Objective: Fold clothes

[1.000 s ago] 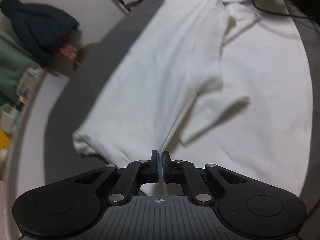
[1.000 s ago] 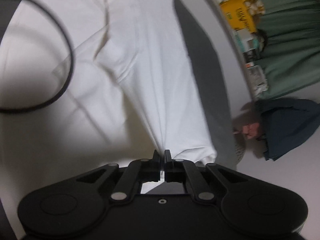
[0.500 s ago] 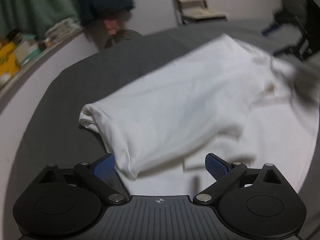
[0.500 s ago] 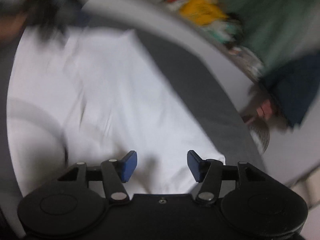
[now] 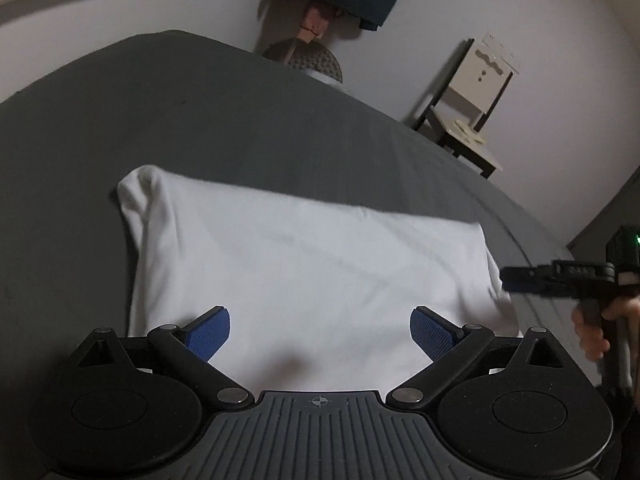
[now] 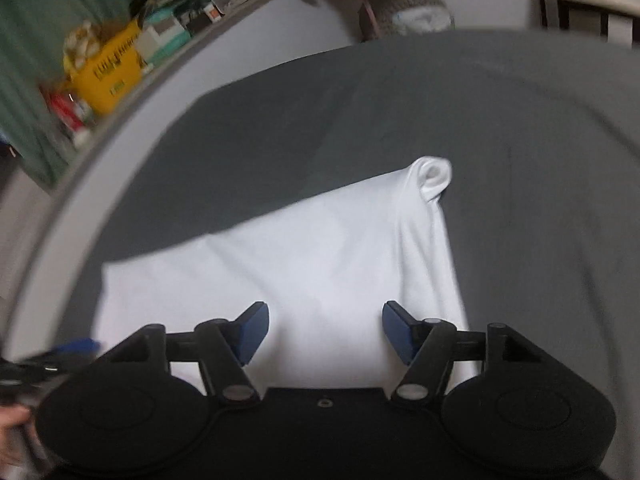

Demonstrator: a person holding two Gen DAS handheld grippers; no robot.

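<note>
Both pairs of tongs stand empty above the cloth. The left tongs (image 5: 320, 330) are spread about as wide as they go, blue pads clear of the fabric. The right tongs (image 6: 325, 330) have just been opening, with nothing between them, and stand at a moderate gap. In the left view the right tongs also show from the side, beyond the shirt's right edge, held by a hand (image 5: 596, 332).

The white shirt (image 5: 304, 272) lies on the bed (image 5: 240, 120), already folded over into a rough rectangle on the grey sheet. Its long far edge looks fairly straight. One corner bunches into a small rolled lump (image 6: 434, 178), and the short edge next to it puckers.

To my eye a fold has just been laid and the next is due. Doing it well would mean first flattening that lumpy corner, then taking the two corners of one short edge, each pair of tongs pinching all layers together. Lift evenly and lay that edge onto the opposite one; an uneven lift would likely drag the lower layers askew.

A chair (image 5: 476, 96) stands by the wall beyond the bed.
</note>
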